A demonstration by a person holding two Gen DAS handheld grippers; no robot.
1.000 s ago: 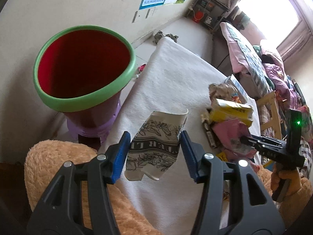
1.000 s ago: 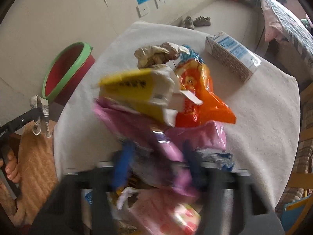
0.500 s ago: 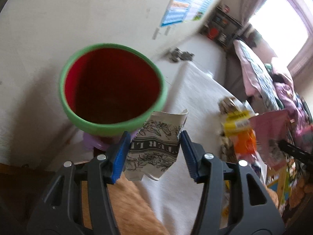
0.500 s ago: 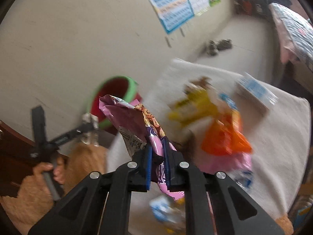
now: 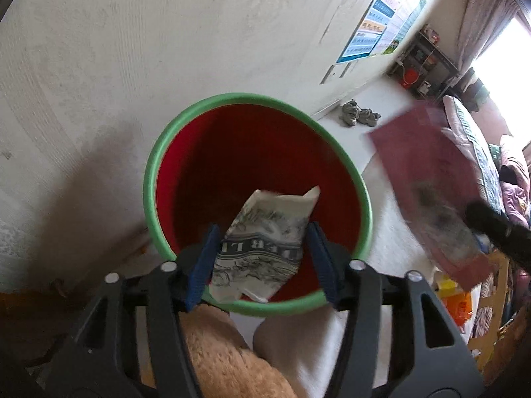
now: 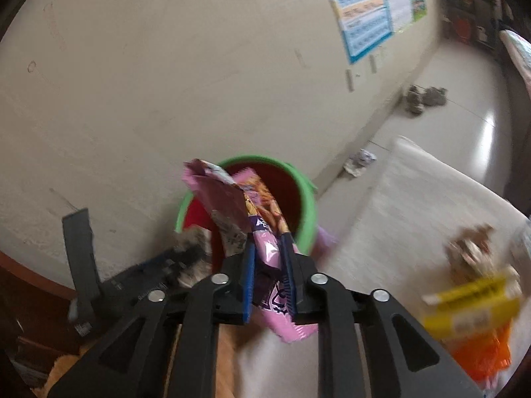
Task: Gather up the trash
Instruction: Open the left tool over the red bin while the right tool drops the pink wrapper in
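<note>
A red bin with a green rim stands against the wall, right below my left gripper. Its jaws are opening, and a white wrapper with black print hangs tilted and loose between the blue pads over the bin's mouth. In the right wrist view my right gripper is at the near rim of the bin. Its jaws are opening too, with a pink snack wrapper standing loose between the pads. That pink wrapper shows blurred at the right of the left wrist view.
The white-clothed table lies to the right of the bin with a yellow box, an orange bag and crumpled brown paper. A crumpled wrapper and shoes lie on the floor. A fuzzy tan sleeve is under the left gripper.
Both grippers swung from the table to over the bin. The right one lifted the pink wrapper off the pile. Both pairs of jaws have widened, and the white wrapper has tilted.
</note>
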